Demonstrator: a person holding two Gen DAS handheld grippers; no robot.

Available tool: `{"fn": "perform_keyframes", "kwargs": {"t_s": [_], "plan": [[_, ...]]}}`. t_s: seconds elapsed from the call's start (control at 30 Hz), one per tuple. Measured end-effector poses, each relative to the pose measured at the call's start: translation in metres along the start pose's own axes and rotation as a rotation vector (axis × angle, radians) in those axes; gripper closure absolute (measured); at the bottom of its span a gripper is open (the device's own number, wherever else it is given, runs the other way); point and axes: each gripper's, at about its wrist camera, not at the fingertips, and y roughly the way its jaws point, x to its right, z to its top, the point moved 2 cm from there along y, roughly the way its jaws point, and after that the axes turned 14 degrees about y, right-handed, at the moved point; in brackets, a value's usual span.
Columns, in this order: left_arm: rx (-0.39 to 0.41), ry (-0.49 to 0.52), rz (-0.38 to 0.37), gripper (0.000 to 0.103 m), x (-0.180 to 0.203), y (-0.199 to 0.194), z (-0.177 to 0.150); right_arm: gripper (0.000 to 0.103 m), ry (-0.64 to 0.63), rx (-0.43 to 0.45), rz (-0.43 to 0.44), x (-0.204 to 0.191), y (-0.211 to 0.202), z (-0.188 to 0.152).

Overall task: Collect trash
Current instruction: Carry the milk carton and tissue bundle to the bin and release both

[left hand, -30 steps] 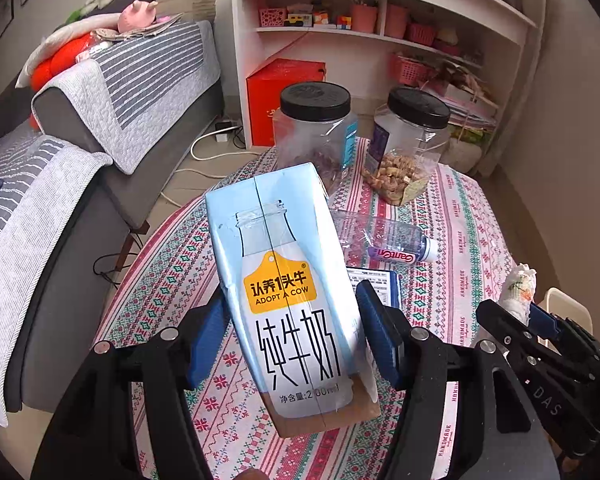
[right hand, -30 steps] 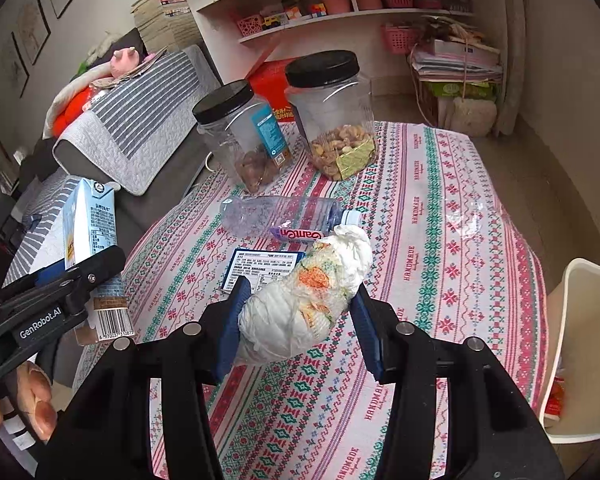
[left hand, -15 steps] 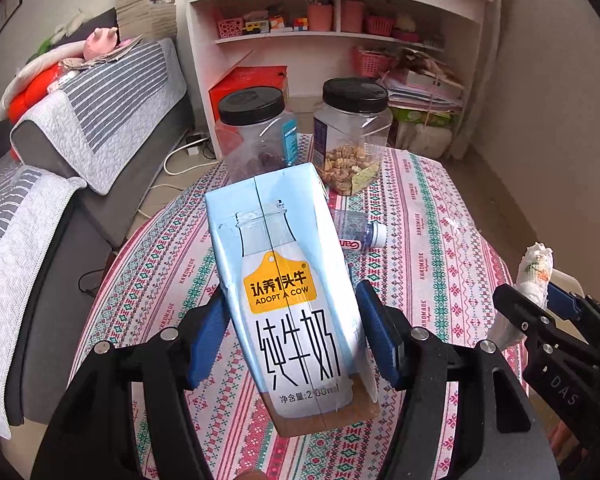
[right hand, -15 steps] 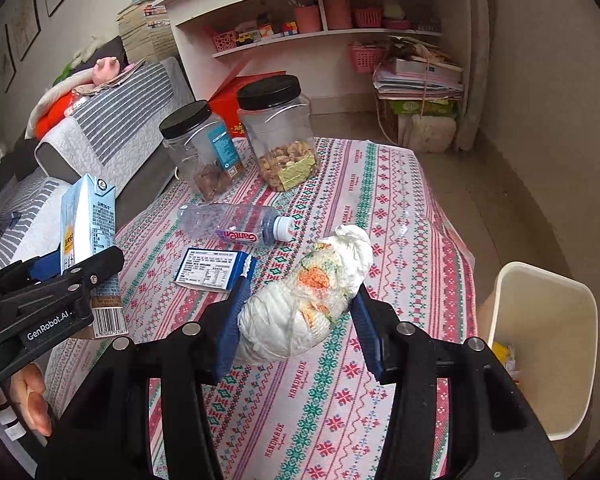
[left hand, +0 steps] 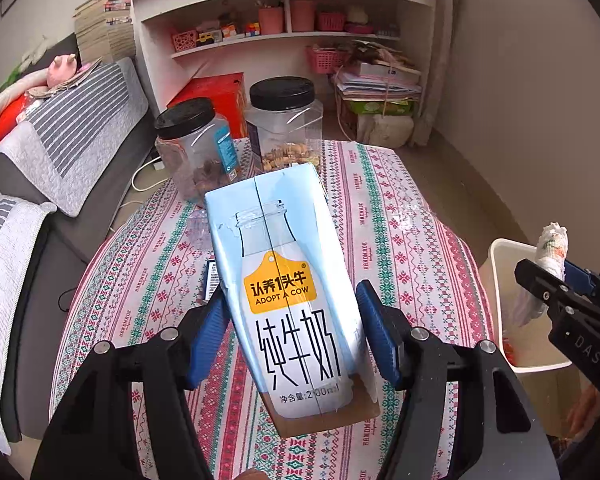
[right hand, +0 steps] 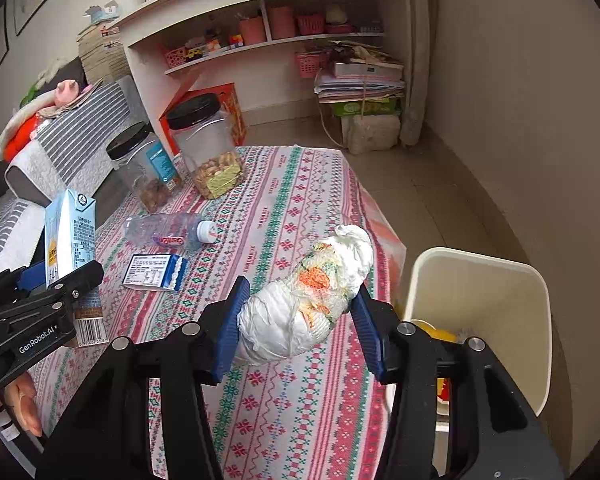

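- Right gripper [right hand: 300, 320] clamps wadded tissue [right hand: 306, 308] beside bin [right hand: 536, 320], over table edge.
- Left gripper [left hand: 292, 336] grips milk carton [left hand: 284, 288] above table.
- Risk: early release drops tissue outside rim.

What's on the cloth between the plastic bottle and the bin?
Right wrist view: only bare patterned tablecloth between the plastic bottle and the bin. The wadded tissue in the right gripper overlaps that stretch, held above it.
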Motion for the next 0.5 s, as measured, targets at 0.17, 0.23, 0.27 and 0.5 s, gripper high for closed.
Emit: {"fn": "perform_keyframes", "kwargs": {"t_s": [0.17,0.23,0.27,0.5], "plan": [[0.007,0.036,-0.016,0.041,0.021,-0.001,0.002,0.054,0.048,0.022,-0.059,0.038,-0.009,0.006],[0.007,0.050,-0.022,0.041,0.029,-0.001,0.003,0.054,0.071,0.029,-0.087,0.054,-0.012,0.007],[0.008,0.058,-0.025,0.041,0.033,-0.001,0.003,0.054,0.082,0.032,-0.101,0.062,-0.013,0.008],[0.017,0.123,-0.064,0.041,0.069,0.000,0.006,0.034,0.139,0.056,-0.255,0.118,-0.031,0.006]]}}
